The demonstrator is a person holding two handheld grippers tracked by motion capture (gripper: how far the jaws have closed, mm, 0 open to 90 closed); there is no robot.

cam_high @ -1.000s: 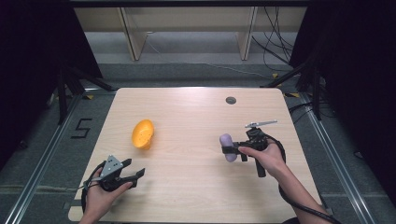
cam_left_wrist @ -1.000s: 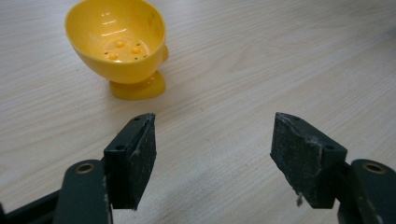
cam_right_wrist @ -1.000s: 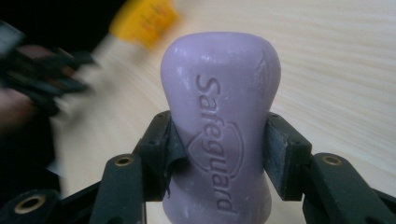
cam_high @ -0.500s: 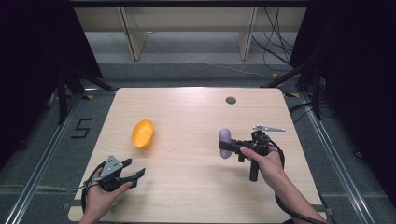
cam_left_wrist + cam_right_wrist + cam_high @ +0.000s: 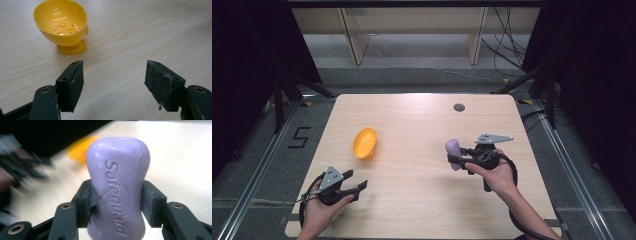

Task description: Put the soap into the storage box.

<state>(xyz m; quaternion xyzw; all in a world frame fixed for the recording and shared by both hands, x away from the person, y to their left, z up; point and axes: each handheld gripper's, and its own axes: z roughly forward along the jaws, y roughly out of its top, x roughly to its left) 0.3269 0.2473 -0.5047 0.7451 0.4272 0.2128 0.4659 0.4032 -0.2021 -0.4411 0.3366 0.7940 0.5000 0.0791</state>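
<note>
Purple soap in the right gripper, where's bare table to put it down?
The table is mostly bare. The widest free patch lies between the yellow cup and the purple soap held in the right gripper, running forward to the dark hole. The near-left corner is taken by the left gripper.

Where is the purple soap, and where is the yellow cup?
soap (image 5: 117,192), right gripper view, on the stamped lettering at its middle, between the jaws.
cup (image 5: 60,23), left gripper view, on the inside of its bowl.
</note>
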